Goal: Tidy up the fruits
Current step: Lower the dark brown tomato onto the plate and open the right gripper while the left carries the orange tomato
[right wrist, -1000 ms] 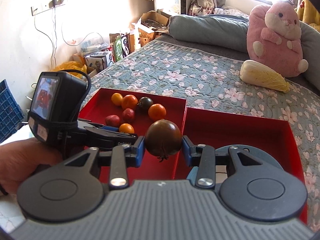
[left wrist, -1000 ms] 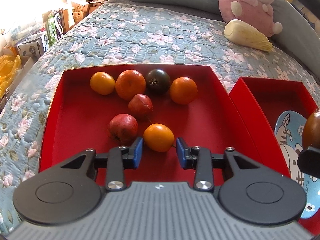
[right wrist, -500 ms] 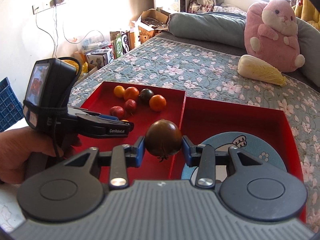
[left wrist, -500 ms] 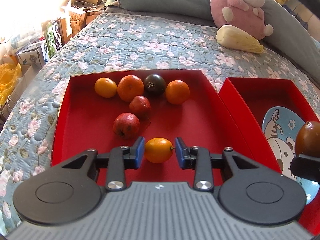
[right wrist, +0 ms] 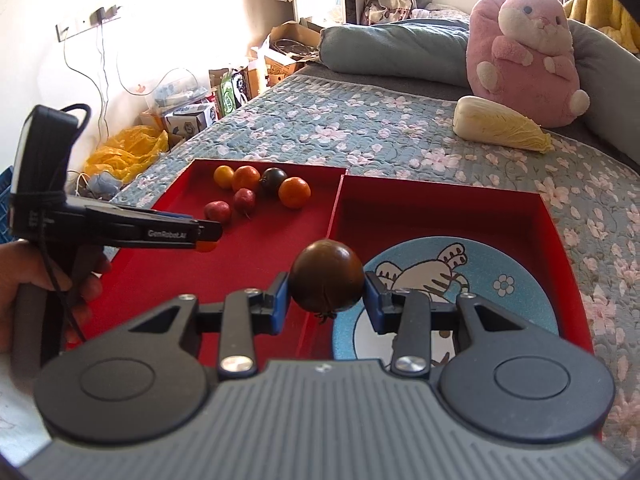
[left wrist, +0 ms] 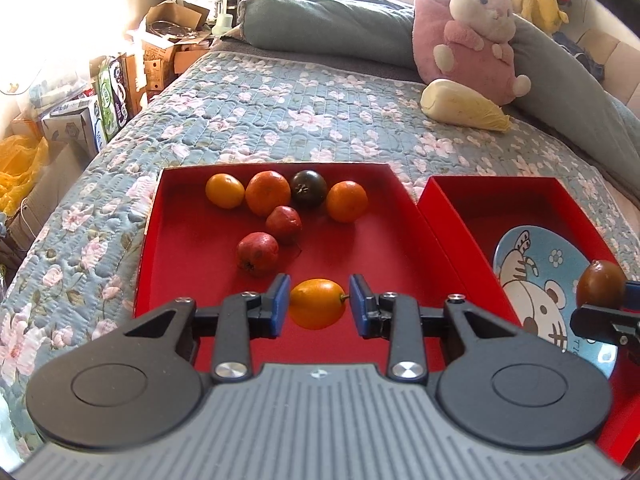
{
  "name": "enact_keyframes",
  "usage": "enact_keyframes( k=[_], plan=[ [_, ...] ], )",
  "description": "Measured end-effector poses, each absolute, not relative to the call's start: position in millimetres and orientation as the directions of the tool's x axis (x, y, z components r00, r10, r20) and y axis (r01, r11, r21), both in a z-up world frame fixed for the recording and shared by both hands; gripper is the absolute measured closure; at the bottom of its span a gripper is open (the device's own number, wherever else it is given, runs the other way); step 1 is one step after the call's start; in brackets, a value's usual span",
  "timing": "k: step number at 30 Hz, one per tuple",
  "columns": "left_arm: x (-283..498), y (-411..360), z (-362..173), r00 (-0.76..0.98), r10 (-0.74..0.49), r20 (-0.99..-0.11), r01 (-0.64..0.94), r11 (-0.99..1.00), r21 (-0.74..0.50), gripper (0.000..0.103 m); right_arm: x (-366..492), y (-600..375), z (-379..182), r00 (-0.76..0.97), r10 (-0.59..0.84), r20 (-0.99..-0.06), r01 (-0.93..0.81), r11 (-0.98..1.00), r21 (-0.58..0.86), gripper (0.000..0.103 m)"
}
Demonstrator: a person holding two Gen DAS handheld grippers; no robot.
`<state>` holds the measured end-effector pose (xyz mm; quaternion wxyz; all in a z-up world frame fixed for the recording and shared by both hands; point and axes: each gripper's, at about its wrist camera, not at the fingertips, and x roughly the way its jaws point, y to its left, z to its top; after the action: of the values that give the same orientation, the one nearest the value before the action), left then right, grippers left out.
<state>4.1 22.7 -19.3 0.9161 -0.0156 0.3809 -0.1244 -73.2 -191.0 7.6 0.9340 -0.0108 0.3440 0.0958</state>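
Note:
My left gripper (left wrist: 318, 306) is shut on a small yellow-orange fruit (left wrist: 317, 303), held just above the floor of the left red tray (left wrist: 176, 240). That tray holds several more fruits: oranges (left wrist: 267, 192), a dark tomato (left wrist: 308, 188) and red fruits (left wrist: 257, 249). My right gripper (right wrist: 326, 294) is shut on a dark brown tomato (right wrist: 326, 275) and holds it above the left edge of the blue cartoon plate (right wrist: 500, 280), which lies in the right red tray (right wrist: 440, 204). The left gripper also shows in the right wrist view (right wrist: 208, 240).
Both trays lie on a floral quilted bed (left wrist: 280, 112). A pink plush rabbit (left wrist: 468, 36) and a napa cabbage (left wrist: 460, 106) lie at the back right. Cardboard boxes (left wrist: 104, 92) and a yellow bag (left wrist: 20, 168) stand off the bed's left side.
My left gripper closed around the yellow-orange fruit and drew back with it. My right gripper carried the dark tomato to the right, over the plate's edge.

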Motion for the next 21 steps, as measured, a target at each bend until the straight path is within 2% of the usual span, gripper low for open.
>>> enact_keyframes(
  k=[8, 14, 21],
  plan=[
    [-12, 3, -5, 0.700, -0.269, -0.662, 0.266, 0.958, -0.109, 0.065, -79, -231, -6, 0.745, 0.113, -0.657, -0.105, 0.993, 0.052, 0.061],
    [-20, -18, 1, 0.692, -0.313, -0.650, 0.320, 0.941, -0.112, 0.065, -72, -265, -33, 0.705, 0.037, -0.708, -0.017, 0.999, 0.036, 0.061],
    [-27, -41, 8, 0.679, -0.360, -0.640, 0.371, 0.920, -0.123, 0.065, -48, -281, -64, 0.638, -0.012, -0.770, 0.004, 1.000, -0.012, 0.061]
  ],
)
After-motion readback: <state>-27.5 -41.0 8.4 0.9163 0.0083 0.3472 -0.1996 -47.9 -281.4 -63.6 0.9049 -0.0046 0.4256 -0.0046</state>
